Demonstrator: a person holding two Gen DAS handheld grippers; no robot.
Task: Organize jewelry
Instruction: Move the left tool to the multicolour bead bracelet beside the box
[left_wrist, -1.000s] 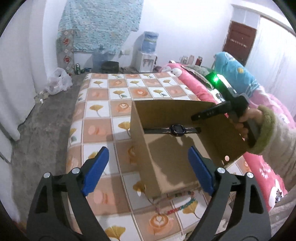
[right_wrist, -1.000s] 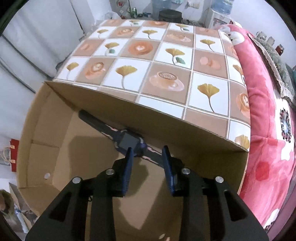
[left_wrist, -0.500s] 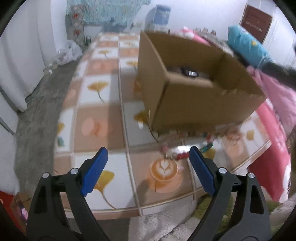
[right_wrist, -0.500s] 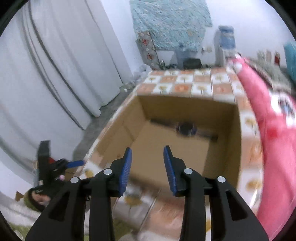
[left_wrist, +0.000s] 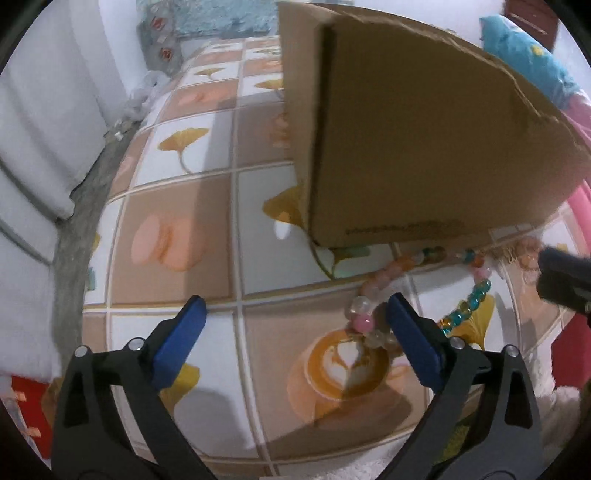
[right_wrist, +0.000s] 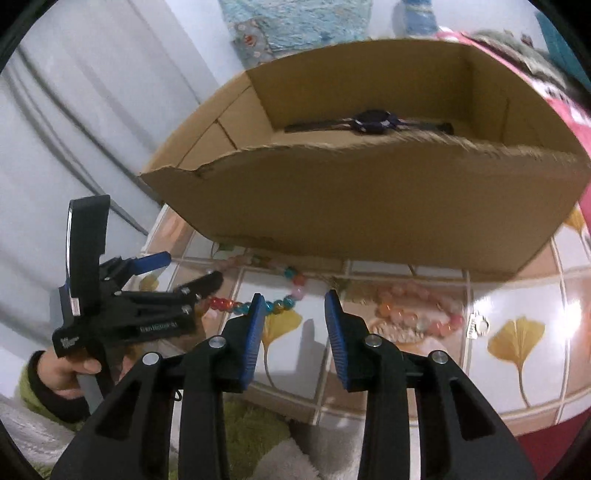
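Observation:
A dark watch (right_wrist: 373, 123) lies inside the open cardboard box (right_wrist: 369, 206) on the tiled table. In front of the box (left_wrist: 424, 147) lies a strand of coloured beads (left_wrist: 369, 291), and to the right of it a pink and orange bead bracelet (right_wrist: 417, 314). My left gripper (left_wrist: 295, 304) hangs low over the table with its jaws opening wide. Nothing is between them; the strand lies just by its right finger. My right gripper (right_wrist: 294, 297) is partly open and empty, above the strand (right_wrist: 284, 273). A hand holds the left gripper (right_wrist: 192, 267) at the strand's left end.
The table's front edge (right_wrist: 369, 402) is close below both grippers, with a green rug beyond it. A small pale tag (right_wrist: 476, 326) lies right of the bracelet. White curtains stand to the left and a pink bedspread to the right.
My left gripper has sunk from above the box to the table in front of it and opened wider. My right gripper has pulled back out of the box, leaving the watch inside.

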